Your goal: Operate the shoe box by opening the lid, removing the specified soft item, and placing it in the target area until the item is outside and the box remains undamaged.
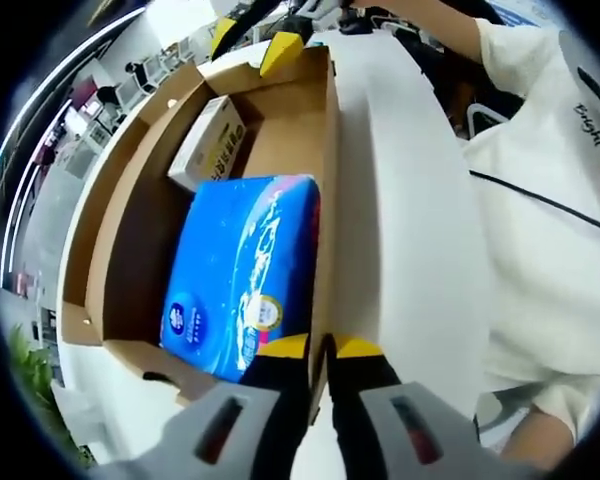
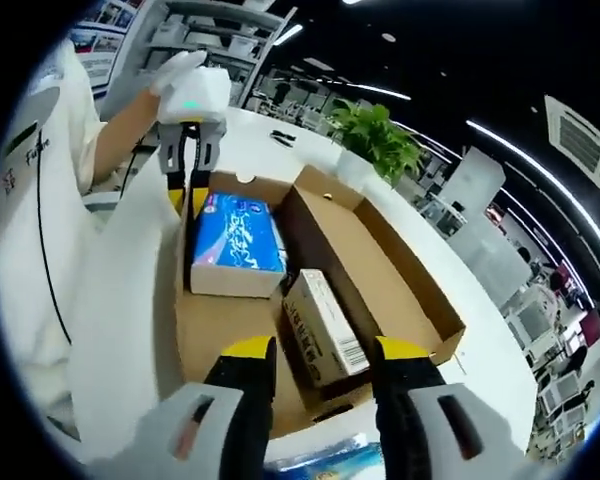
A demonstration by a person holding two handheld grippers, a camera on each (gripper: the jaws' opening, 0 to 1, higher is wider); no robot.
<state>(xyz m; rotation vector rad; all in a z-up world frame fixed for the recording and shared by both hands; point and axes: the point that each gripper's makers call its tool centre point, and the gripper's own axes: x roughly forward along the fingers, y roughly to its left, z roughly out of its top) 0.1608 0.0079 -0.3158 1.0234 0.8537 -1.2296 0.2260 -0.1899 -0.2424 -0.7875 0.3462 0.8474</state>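
Your shoe box (image 1: 130, 190) sits open on the white desk (image 1: 400, 230), its lid (image 2: 380, 260) folded back flat toward the right of the right gripper view, so the opening step looks done. The soft item, which I take to be the blue tissue pack (image 1: 242, 275), is not yet out: it lies inside the box at the centre of the left gripper view, and at upper centre-left of the right gripper view, against the box wall. A small cardboard carton (image 2: 323, 328) lies beside it in the box.

Your left tool (image 1: 320, 348) has its jaws nearly together, pinching the box's side wall at the lower centre of its view, right beside the pack; it grips the cardboard, not the pack. Your right tool (image 2: 320, 350) stands spread wide, holding nothing, its tips on either side of the carton at the bottom of its view.

Left to do: take the pack, lift it clear of the walls, and set it down outside, without creasing the box
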